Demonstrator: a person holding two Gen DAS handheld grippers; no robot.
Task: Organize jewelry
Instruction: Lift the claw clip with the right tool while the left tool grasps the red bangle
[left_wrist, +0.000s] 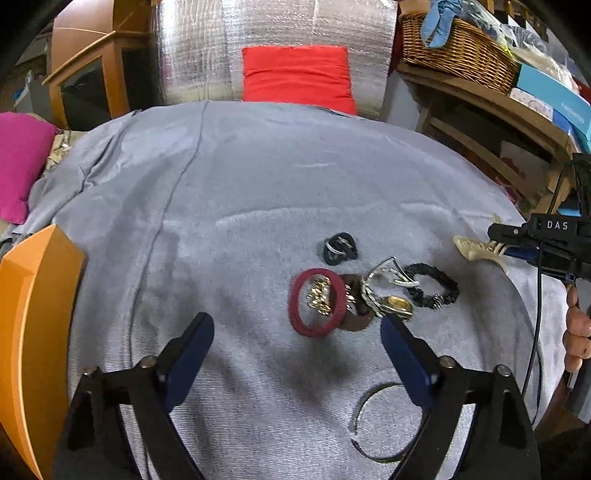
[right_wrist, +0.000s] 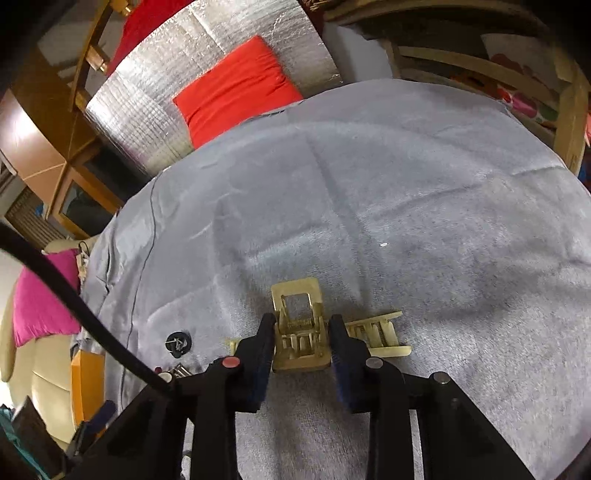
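Right now the right gripper (right_wrist: 302, 341) is clamped on a cream plastic hair claw clip (right_wrist: 301, 332), held just over the grey cloth (right_wrist: 406, 184). Meanwhile the left gripper (left_wrist: 297, 334) hangs wide apart above the jewelry pile: a red bangle (left_wrist: 318, 302) ringing some gold pieces (left_wrist: 319, 297), a gold-faced watch (left_wrist: 395, 304) beside it, a black braided bracelet (left_wrist: 434, 285) to the right, and a thin dark hoop (left_wrist: 376, 421) nearer the camera.
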